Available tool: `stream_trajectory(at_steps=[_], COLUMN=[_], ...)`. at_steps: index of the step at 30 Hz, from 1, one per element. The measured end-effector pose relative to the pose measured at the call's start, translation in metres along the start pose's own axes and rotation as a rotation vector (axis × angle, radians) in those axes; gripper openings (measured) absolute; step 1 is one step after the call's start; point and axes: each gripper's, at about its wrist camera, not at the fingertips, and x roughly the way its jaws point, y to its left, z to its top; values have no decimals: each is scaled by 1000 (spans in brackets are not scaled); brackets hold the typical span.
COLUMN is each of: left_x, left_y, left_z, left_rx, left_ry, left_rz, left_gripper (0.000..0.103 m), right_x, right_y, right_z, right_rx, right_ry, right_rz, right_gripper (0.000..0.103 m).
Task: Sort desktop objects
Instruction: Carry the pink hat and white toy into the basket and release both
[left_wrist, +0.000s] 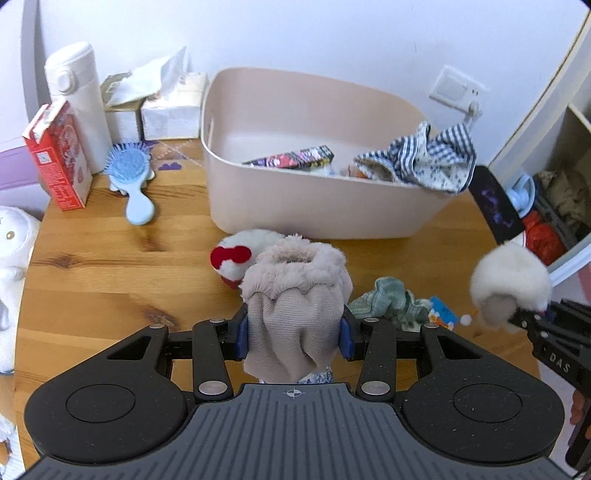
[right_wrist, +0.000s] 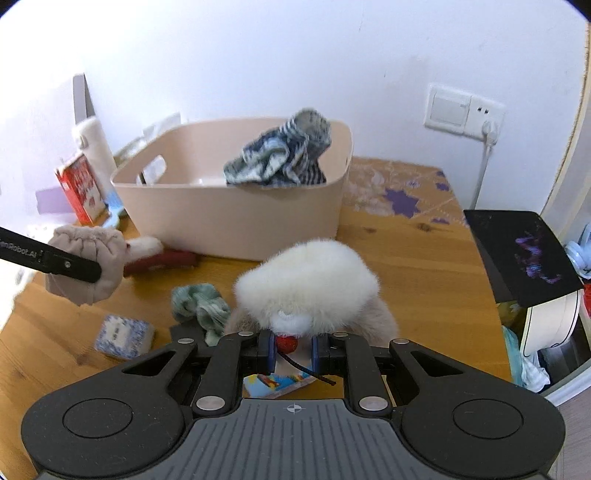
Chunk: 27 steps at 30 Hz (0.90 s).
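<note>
Left gripper (left_wrist: 293, 338) clamps beige glove (left_wrist: 295, 295); right view shows wall socket (right_wrist: 484, 110).

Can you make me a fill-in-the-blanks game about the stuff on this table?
1. The striped cloth hangs over the rim of the beige ____.
2. The hairbrush lying on the wooden table is light ____.
3. The left tool squeezes a beige ____ with a fuzzy cuff.
4. The bow on the white plush toy beside the bin is ____.

Missing words: bin; blue; glove; red
</note>
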Motion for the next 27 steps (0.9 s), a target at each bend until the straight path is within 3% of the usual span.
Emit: stream_trajectory(at_steps=[14,27], left_x=[-53,-63], left_y=[-3,-11], left_z=[21,63], left_rx=[-28,2], left_ry=[-161,-268], left_rz=[-11,2], left_gripper=[45,45], right_x=[-45,-48], right_y=[7,1], right_z=[27,73], right_rx=[-21,-94], right_ry=[-144,-243], right_rz=[-34,-53], right_gripper=[17,17])
